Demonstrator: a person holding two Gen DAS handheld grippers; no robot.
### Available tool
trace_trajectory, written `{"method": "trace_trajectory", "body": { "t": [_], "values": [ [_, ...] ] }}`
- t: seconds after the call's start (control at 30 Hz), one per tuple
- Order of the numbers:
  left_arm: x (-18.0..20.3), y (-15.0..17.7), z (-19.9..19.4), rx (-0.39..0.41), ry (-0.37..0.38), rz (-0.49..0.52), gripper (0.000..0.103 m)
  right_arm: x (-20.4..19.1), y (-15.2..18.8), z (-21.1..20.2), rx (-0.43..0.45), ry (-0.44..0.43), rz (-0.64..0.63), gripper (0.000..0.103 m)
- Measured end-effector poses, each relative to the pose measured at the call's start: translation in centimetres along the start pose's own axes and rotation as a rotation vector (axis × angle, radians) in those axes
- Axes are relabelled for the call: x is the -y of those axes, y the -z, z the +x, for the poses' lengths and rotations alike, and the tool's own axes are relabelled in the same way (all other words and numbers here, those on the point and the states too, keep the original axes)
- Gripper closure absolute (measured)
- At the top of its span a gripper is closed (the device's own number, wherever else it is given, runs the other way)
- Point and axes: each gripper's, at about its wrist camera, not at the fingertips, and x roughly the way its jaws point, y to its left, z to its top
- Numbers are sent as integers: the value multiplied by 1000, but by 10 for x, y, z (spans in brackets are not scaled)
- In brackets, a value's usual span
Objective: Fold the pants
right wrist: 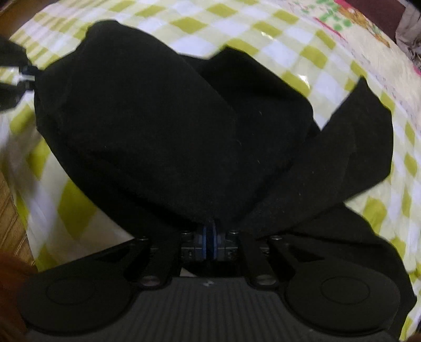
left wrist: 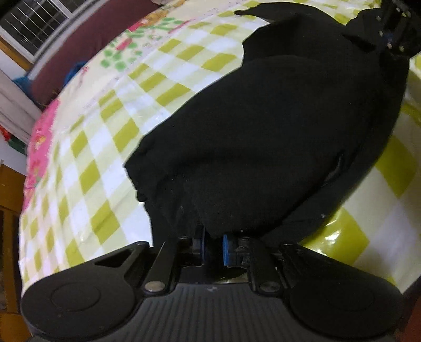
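Note:
Black pants (left wrist: pixel 263 126) lie bunched on a table covered with a green and white checked cloth (left wrist: pixel 105 147). My left gripper (left wrist: pixel 213 236) is shut on the near edge of the pants; blue pads show under the cloth. My right gripper (right wrist: pixel 209 231) is shut on another edge of the pants (right wrist: pixel 171 118). One fold hangs between the two grippers, lifted off the cloth. One pant leg (right wrist: pixel 355 147) trails to the right in the right wrist view. Each gripper shows in the other's view: the right one (left wrist: pixel 394 31) at top right, the left one (right wrist: pixel 18 76) at far left.
The checked cloth (right wrist: pixel 302 47) has a cartoon print at its far side. A dark red sofa back (left wrist: pixel 86 44) and a barred window (left wrist: pixel 34 18) stand beyond the table. A pink cloth (left wrist: pixel 39 147) hangs at the table's left edge. Wooden floor (right wrist: pixel 10 218) shows at the left.

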Motion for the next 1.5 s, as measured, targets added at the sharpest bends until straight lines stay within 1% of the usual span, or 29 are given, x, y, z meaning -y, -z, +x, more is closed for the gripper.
{"method": "trace_trajectory", "body": {
  "t": [0.1, 0.13, 0.23, 0.33, 0.4, 0.47, 0.53, 0.57, 0.6, 0.63, 0.67, 0.7, 0.73, 0.8, 0.83, 0.9, 0.97, 1.0, 1.03, 1.1, 1.13, 1.17, 1.2, 1.23, 1.3, 1.37, 1.43, 1.5],
  "values": [
    [1, -3, 1, 26, -63, -16, 72, -7, -13, 1, 8, 40, -88, 96],
    [3, -3, 2, 42, -85, -14, 71, -11, -15, 0, 14, 47, -114, 94],
    [3, -7, 8, 71, -136, -15, 71, -33, -19, -7, 73, 86, -213, 91],
    [2, -5, 12, 90, -176, -6, 70, -59, -23, -4, 125, 87, -310, 79],
    [9, -1, 14, 99, -200, 52, 70, -75, -28, 3, 154, 41, -351, 75],
    [18, 8, 8, 107, -195, 114, 70, -91, -34, 10, 176, 1, -373, 74],
    [24, 12, 6, 110, -185, 156, 70, -105, -36, 19, 187, -7, -419, 68],
    [25, 13, 7, 116, -197, 176, 70, -110, -35, 25, 190, 5, -432, 68],
    [24, 12, 8, 122, -205, 178, 70, -112, -36, 29, 189, 12, -429, 68],
    [23, 9, 10, 126, -207, 171, 70, -112, -37, 34, 179, 11, -415, 74],
    [20, 6, 14, 127, -211, 165, 70, -112, -39, 35, 166, -6, -393, 88],
    [17, 3, 17, 119, -224, 165, 70, -112, -40, 31, 152, -27, -376, 97],
    [11, 1, 19, 117, -232, 154, 70, -113, -43, 28, 150, -34, -364, 100],
    [-2, 1, 7, 131, -254, 116, 71, -110, -48, 11, 172, -39, -353, 100],
    [-6, 2, 2, 138, -274, 103, 73, -110, -52, 0, 187, -56, -336, 100],
    [-17, 6, -14, 153, -321, 65, 73, -113, -58, -20, 209, -101, -289, 100],
    [-22, 11, -21, 151, -340, 35, 73, -120, -58, -30, 237, -126, -271, 100],
    [-21, 16, -19, 137, -340, 34, 73, -123, -58, -26, 236, -125, -278, 100],
    [-18, 20, -14, 117, -333, 34, 73, -127, -54, -16, 217, -116, -283, 99],
    [-8, 33, 9, 46, -291, 49, 73, -134, -49, 18, 134, -115, -292, 97],
    [-1, 38, 18, 20, -292, 65, 72, -138, -45, 35, 79, -107, -290, 94],
    [6, 42, 25, 1, -311, 96, 72, -141, -42, 42, 68, -96, -282, 93],
    [10, 45, 27, -3, -330, 120, 72, -142, -42, 42, 79, -94, -282, 93],
    [11, 45, 24, 3, -340, 123, 72, -141, -42, 37, 95, -99, -278, 93],
    [3, 42, 15, 3, -314, 68, 72, -130, -41, 24, 125, -121, -247, 90],
    [-8, 38, 3, 4, -308, 16, 72, -119, -36, 12, 132, -110, -192, 88],
    [-12, 33, -11, 19, -315, -15, 72, -93, -35, 0, 143, -98, -100, 88],
    [-10, 24, -23, 40, -304, -62, 72, -69, -38, -12, 165, -73, 0, 88]
  ]
}}
